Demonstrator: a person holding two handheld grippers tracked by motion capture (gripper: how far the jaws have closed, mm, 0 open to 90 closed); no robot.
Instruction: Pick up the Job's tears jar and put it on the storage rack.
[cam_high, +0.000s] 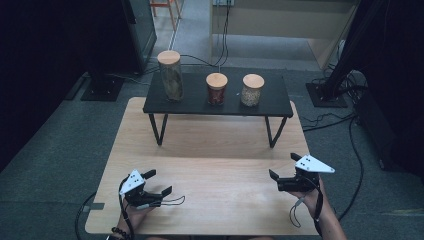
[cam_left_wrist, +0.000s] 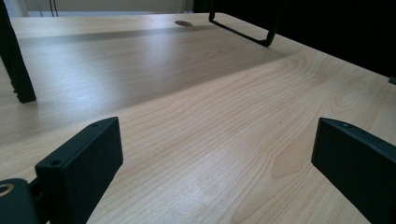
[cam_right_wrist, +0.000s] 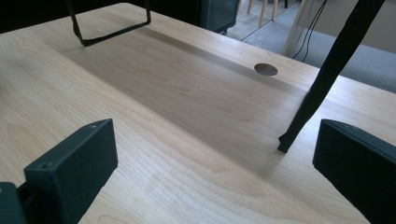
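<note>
My left hand-held gripper (cam_high: 158, 182) and my right hand-held gripper (cam_high: 283, 166) sit closest to me, low over the near part of the pale wooden desk (cam_high: 210, 150), one toward each side and well apart. Both have their jaws spread wide and hold nothing; the left gripper view and the right gripper view each show bare wood grain between the two black jaws. From above, my left one points forward and to the right, my right one forward and to the left, so their long axes lean toward the middle of the desk. The gripper views bring out the thin black legs (cam_right_wrist: 322, 88) of the riser and a round hole (cam_right_wrist: 265, 69) in the desk, which the high view does not make plain. Farther off, the high view shows the black riser shelf (cam_high: 218, 102) standing across the far part of the desk, carrying three upright jars with wooden lids: a tall jar (cam_high: 171, 76) at left, a red-filled jar (cam_high: 216, 89) in the middle, and a grain-filled jar (cam_high: 252, 90) at right.
</note>
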